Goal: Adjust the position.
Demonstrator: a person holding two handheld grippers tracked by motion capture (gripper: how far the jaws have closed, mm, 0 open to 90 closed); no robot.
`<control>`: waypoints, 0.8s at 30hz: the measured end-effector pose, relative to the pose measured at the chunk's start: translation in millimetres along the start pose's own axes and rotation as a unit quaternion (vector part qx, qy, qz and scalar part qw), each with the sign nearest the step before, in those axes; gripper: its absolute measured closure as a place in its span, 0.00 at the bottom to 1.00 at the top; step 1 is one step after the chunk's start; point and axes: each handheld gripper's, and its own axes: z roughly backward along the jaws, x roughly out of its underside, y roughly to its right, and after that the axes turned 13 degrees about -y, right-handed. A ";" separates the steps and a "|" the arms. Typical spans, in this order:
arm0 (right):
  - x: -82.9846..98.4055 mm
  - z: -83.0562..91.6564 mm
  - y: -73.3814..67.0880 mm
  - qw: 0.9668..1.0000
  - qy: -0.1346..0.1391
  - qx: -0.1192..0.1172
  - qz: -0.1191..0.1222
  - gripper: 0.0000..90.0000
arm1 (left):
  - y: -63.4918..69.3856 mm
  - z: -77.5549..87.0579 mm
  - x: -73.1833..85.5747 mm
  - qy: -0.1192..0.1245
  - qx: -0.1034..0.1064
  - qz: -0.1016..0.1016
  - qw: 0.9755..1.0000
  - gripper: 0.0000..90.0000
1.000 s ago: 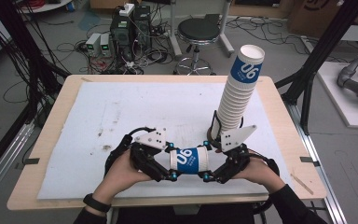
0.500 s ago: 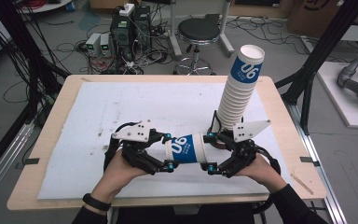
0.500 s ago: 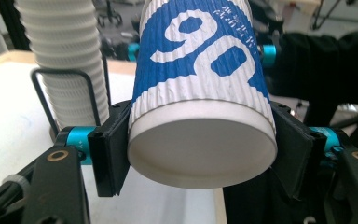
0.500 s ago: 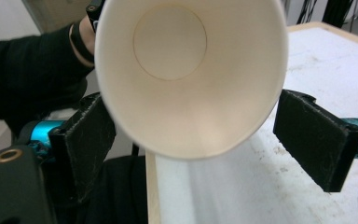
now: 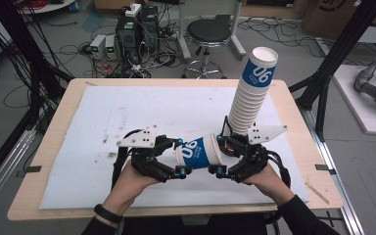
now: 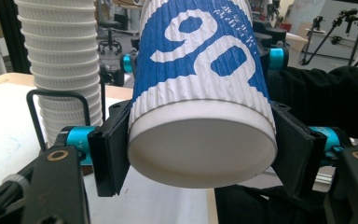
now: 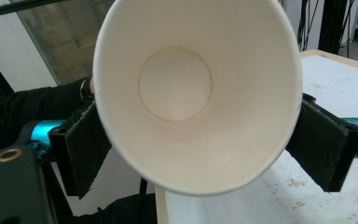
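The left gripper point(image 5: 180, 157) clamps the paper cup's point(image 5: 199, 152) base; the right gripper point(image 5: 220, 155), just opened, flanks its rim. The cup could crumple or knock the cup stack point(image 5: 250, 95).

From the high view we look forward and down across the table point(image 5: 103, 105). The left gripper view sits close behind the left gripper point(image 6: 200, 158), facing the base of the paper cup point(image 6: 200, 107). The right gripper view faces the opposite way, into the cup's mouth. All three views share this cup.
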 end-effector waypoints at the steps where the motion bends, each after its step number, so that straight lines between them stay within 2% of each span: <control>1: 0.0 0.2 0.2 1.000 -0.001 -0.002 -0.001 0.15 | 0.1 -0.6 0.2 -0.001 -0.001 0.000 1.000 0.33; 7: -0.2 1.3 1.3 1.000 0.008 -0.007 -0.004 0.18 | -0.2 -4.3 1.5 -0.004 0.003 0.001 1.000 0.33; 14: 0.2 2.7 1.3 1.000 -0.001 -0.002 0.002 0.21 | 0.3 -5.8 1.6 -0.014 0.004 0.006 1.000 0.33; 19: 0.4 2.5 0.7 1.000 -0.010 0.000 0.010 0.22 | 0.5 -7.4 1.0 -0.037 0.011 0.012 0.999 0.32; 24: 0.7 0.6 -0.4 0.999 -0.033 0.004 0.021 0.22 | 1.8 -8.7 -1.2 -0.075 0.002 0.019 0.997 0.27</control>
